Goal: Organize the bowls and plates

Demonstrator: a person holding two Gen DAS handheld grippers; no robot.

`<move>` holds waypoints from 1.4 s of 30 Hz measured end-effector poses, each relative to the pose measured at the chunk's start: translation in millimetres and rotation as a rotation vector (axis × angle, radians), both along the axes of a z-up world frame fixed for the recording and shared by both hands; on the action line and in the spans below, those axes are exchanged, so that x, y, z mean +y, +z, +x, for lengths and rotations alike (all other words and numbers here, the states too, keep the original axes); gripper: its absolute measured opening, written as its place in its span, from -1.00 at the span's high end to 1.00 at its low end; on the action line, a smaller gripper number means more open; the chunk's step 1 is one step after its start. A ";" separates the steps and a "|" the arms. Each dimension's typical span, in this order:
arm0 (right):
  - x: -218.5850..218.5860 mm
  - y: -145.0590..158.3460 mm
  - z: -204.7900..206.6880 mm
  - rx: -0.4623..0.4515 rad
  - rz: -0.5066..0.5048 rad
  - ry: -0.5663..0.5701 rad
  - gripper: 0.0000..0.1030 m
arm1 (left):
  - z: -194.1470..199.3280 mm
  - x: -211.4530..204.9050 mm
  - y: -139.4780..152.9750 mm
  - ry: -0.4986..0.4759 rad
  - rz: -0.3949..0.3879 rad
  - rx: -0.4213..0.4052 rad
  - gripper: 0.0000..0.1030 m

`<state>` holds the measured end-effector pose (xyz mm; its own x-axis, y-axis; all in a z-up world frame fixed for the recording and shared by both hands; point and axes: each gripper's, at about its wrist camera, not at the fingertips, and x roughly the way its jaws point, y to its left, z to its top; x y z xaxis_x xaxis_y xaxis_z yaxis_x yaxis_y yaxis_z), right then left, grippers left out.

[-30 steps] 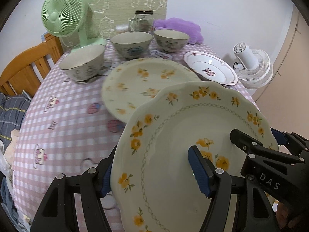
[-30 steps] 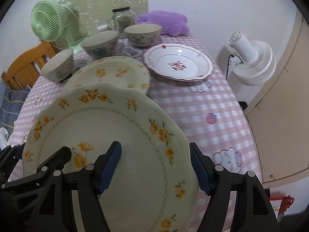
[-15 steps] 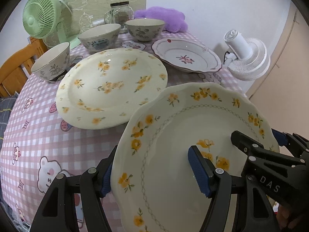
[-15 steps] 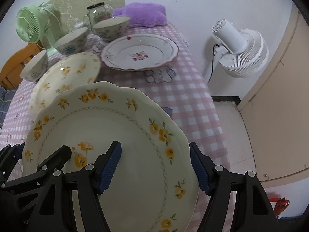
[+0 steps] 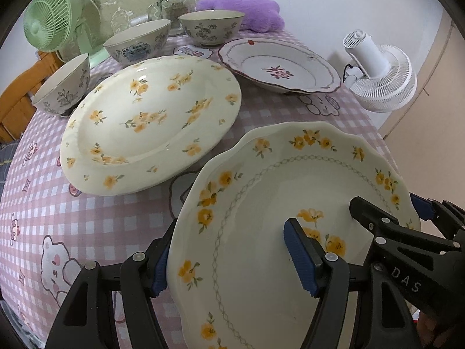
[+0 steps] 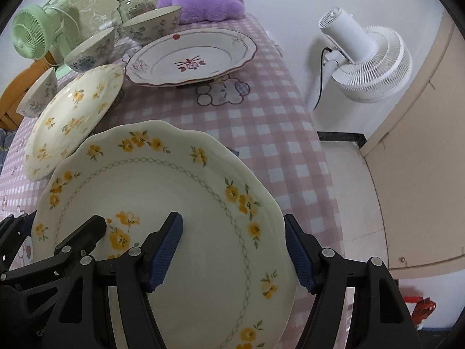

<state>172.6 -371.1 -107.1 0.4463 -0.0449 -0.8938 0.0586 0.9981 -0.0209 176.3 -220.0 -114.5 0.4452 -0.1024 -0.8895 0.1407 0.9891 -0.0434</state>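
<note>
A scalloped cream plate with yellow flowers is held above the table's near right part by both grippers. My left gripper is shut on its left rim. My right gripper is shut on its right rim; it also shows in the left wrist view. A larger yellow-flowered plate lies on the table to the left. A white plate with a red flower lies behind. Three patterned bowls stand at the back left.
The table has a pink checked cloth. A green fan, a glass jar and a purple plush stand at the back. A white fan stands on the floor to the right. A wooden chair is at the left.
Both grippers have carried the scalloped plate forward and to the right over the table. The large flowered plate and red-flower plate now look closer.
</note>
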 end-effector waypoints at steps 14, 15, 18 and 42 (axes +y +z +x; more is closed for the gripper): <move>5.2 14.6 -3.3 -0.008 0.012 0.051 -0.38 | -0.6 3.9 4.4 0.048 0.050 0.037 -0.46; 5.6 18.1 -4.8 -0.017 0.014 0.051 -0.39 | -1.9 4.2 6.9 0.046 0.052 0.032 -0.46; 5.0 26.5 -5.6 -0.033 0.023 0.045 -0.39 | -5.8 4.3 17.1 0.021 0.055 0.000 -0.62; 86.3 108.5 9.6 -0.178 0.092 0.054 -0.70 | 8.6 72.3 96.0 0.030 0.019 -0.160 -0.80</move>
